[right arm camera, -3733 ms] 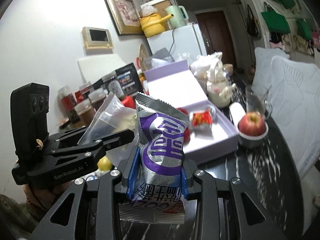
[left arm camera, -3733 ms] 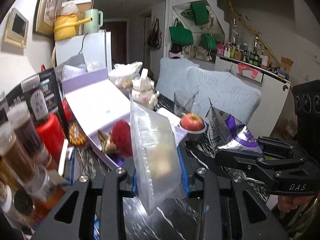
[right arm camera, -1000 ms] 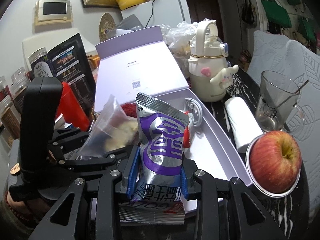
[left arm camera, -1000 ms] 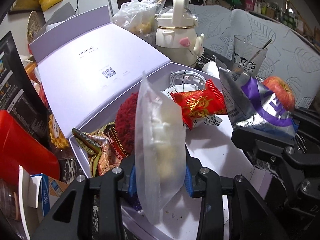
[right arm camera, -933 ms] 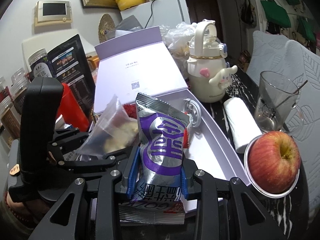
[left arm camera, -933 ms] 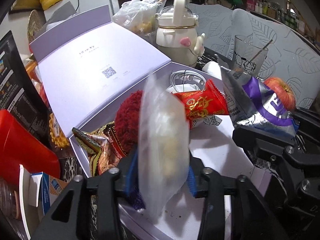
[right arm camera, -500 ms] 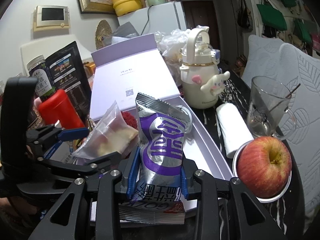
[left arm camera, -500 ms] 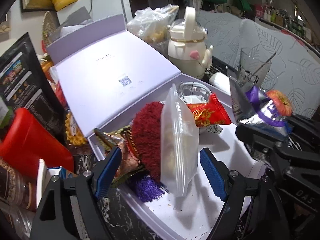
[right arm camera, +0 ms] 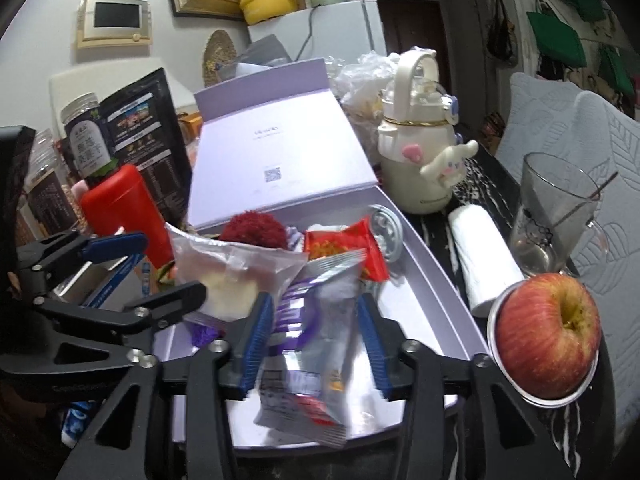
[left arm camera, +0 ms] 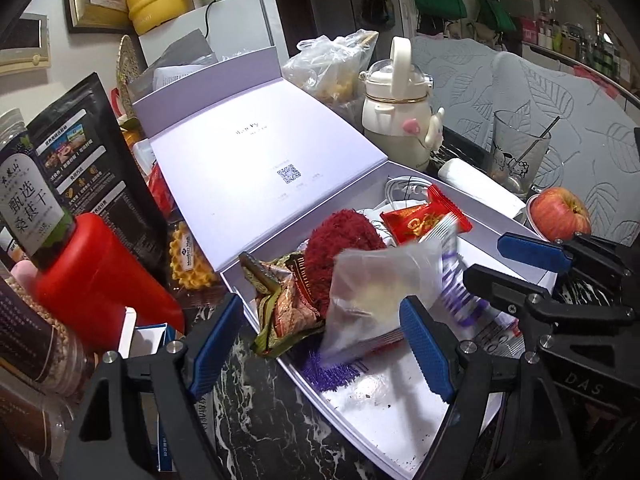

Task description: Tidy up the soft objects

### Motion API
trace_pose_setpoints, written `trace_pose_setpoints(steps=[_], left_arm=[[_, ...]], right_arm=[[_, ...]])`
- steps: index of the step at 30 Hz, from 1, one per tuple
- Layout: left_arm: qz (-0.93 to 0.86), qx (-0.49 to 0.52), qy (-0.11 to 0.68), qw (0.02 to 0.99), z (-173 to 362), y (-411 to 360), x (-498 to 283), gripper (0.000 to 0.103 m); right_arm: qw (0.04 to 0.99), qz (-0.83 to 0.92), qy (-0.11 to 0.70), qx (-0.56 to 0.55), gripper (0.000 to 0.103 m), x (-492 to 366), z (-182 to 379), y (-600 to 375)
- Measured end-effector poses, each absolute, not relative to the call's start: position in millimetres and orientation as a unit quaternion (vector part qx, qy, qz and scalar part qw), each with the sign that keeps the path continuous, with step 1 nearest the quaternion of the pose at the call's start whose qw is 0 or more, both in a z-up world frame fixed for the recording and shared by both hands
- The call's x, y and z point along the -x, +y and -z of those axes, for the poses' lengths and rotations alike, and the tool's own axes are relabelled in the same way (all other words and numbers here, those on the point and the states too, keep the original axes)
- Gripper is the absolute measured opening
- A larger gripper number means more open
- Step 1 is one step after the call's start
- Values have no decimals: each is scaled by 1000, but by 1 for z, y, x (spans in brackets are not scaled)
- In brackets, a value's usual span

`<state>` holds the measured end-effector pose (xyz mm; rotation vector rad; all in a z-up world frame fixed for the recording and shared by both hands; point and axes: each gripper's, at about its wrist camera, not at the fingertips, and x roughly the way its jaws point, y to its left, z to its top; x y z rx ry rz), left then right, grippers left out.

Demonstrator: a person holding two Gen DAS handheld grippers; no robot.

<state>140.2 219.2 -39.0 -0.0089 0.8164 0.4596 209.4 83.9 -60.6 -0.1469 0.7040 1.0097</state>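
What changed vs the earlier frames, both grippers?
Both let go over the lavender box. The left gripper opened first, and the clear bag tipped over inside the box. The right gripper has just opened; the silver-purple snack pack is blurred, dropping between its fingers. Unchanged: red plush ball, red packet, apple, bottle.

My left tongs (left arm camera: 320, 344) are matte black angular frames with triangular cut-outs, silver screw heads and ribbed blue finger pads (left arm camera: 426, 350). My right tongs (right arm camera: 316, 338) match them, with white "DAS" lettering along the body at the lower right of the left view.
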Motion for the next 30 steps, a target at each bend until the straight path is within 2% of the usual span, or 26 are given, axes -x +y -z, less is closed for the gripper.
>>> trace_pose_setpoints(steps=[9,22,30], left_arm=[[-222,5,382,897,26,217,-133,81],[-217,28,331,918,-28,211,-111,81],[-206,15,293,934,-65,193,-91,81]], right_arm=[[815,-467,334,77,50,-206,50,80],[838,-464,275,88,55,-182,-16,63],[854,-458,233,81,68,-162,-56,41]])
